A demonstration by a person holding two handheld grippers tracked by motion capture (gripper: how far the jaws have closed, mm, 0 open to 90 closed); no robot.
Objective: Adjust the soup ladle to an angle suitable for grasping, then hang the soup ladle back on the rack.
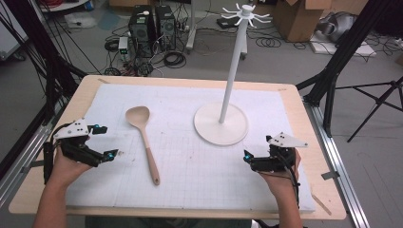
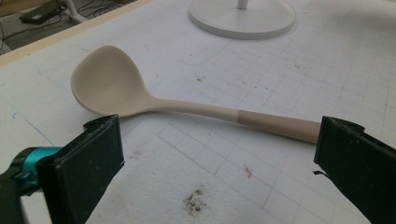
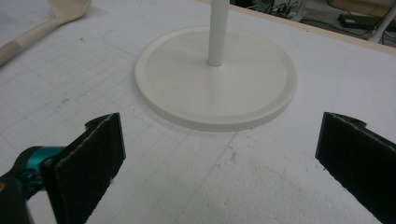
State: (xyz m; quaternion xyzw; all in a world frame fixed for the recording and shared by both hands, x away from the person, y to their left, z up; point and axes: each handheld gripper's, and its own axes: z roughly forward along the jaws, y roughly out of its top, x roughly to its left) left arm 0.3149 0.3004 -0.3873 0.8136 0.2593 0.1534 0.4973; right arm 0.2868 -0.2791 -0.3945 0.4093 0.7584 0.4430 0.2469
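The spoon (image 1: 144,142) lies flat on the white gridded mat (image 1: 199,190) that covers the counter (image 1: 304,114), its bowl toward the far edge and its handle running back toward the person. It rests left of centre, well apart from the white stand (image 1: 227,90), whose round base sits right of centre with a tall pole topped by a ring of hooks.

The left tool (image 1: 107,153) hovers just left of the spoon, near the middle of the handle but not touching it. Its 2 jaws stand wide apart with nothing between them; in the left gripper view the spoon (image 2: 154,100) lies crosswise just beyond the jaw tips. The right tool (image 1: 247,156) waits near the front right of the stand base, also released and holding nothing, and its own view looks straight at the base (image 3: 215,77).

This looks like the approach step: nothing is picked up yet, and the left tool seems lined up for the spoon. The next move probably calls for easing that tool forward and down so the jaws straddle the handle, then closing on it. The handle is slim and lies flat on the mat, so the jaws need to come low enough to get a firm hold.
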